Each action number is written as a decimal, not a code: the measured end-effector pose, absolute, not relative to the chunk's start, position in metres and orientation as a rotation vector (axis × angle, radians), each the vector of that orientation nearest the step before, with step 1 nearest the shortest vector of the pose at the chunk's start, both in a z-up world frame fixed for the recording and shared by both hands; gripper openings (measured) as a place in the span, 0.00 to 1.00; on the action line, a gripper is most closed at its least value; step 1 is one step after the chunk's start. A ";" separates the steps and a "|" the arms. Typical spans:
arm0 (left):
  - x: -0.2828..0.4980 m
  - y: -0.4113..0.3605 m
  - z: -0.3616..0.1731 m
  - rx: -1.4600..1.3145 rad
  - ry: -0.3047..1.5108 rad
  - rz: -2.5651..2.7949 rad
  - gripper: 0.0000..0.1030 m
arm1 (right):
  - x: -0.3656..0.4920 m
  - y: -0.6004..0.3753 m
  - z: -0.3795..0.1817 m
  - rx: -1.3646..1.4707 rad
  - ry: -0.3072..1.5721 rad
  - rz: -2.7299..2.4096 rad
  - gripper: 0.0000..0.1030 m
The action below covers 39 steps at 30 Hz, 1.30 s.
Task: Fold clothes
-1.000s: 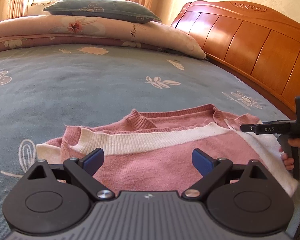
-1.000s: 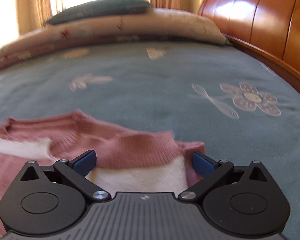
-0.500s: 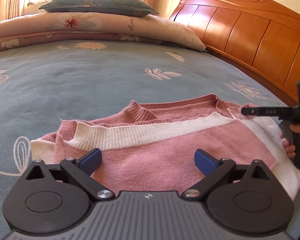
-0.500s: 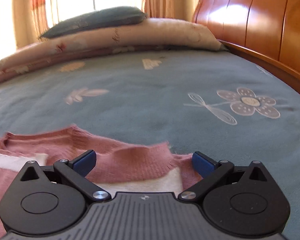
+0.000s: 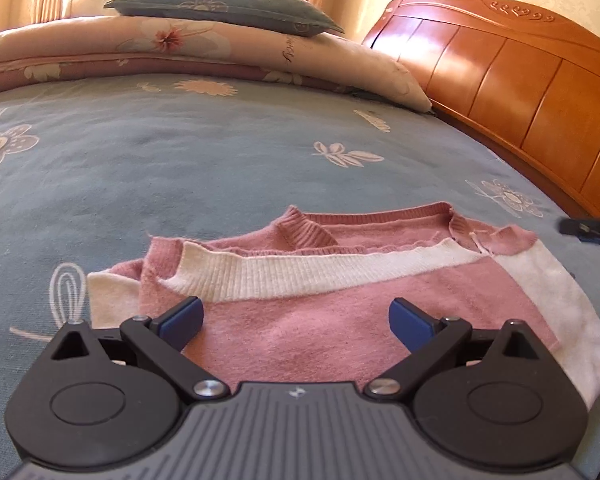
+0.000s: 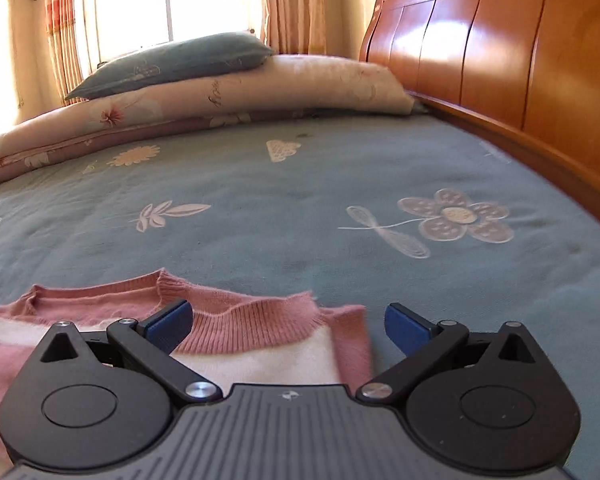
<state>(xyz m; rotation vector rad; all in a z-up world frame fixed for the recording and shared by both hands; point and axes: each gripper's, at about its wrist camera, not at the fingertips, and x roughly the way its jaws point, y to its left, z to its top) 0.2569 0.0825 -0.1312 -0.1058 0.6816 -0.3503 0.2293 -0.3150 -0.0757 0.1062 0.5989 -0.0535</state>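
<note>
Sweater point(image 5: 308, 320), pink with white bands, lies folded on the blue flowered bedspread point(image 5: 180, 168), in the lower middle of the left wrist view. Its white ribbed band runs across the frame, and the pink collar shows behind it.

The left gripper point(image 5: 296, 316) is at the bottom of that view, low over the pink front of the sweater. Its blue pads point(image 5: 182, 314) stand wide apart and hold nothing. It points toward the pillows at the upper left of the frame. At the right edge, a small dark part of the other tool is seen, just beside the sweater's white side.

In the right wrist view, the right gripper point(image 6: 288, 322) is also spread wide, with nothing between its fingers. It stays low over the right corner of the sweater point(image 6: 252, 324), at the lower left of the frame; one pad is over the pink ribbed edge, the other over the bare bedspread point(image 6: 340, 184).

A grey pillow point(image 5: 220, 8) lies on a folded floral quilt point(image 5: 180, 52) at the top. The wooden headboard point(image 5: 520, 92) fills the upper right.
</note>
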 end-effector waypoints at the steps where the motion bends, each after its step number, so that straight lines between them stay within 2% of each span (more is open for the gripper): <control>1: 0.256 0.083 -0.130 -0.110 0.685 -0.353 0.96 | 0.222 -0.319 -0.073 0.129 0.611 -0.039 1.00; 6: 0.255 0.082 -0.130 -0.114 0.704 -0.339 0.96 | 0.192 -0.329 -0.076 0.304 0.705 0.050 1.00; 11: 0.253 0.081 -0.130 -0.107 0.713 -0.336 0.96 | 0.177 -0.321 -0.092 0.358 0.797 0.073 1.00; 14: 0.253 0.079 -0.131 -0.094 0.718 -0.334 0.96 | 0.170 -0.318 -0.099 0.342 0.853 -0.007 1.00; 19: 0.250 0.075 -0.129 -0.075 0.733 -0.341 0.97 | 0.152 -0.292 -0.081 0.310 0.820 0.082 1.00; 27: 0.244 0.073 -0.125 -0.064 0.722 -0.336 0.97 | 0.153 -0.251 -0.112 0.133 0.929 0.048 1.00; 31: 0.237 0.069 -0.114 -0.058 0.662 -0.371 0.97 | 0.147 -0.236 -0.120 0.023 0.908 0.013 1.00; 39: 0.193 0.036 -0.103 0.004 0.628 -0.354 0.97 | 0.140 -0.238 -0.124 0.021 0.854 0.016 1.00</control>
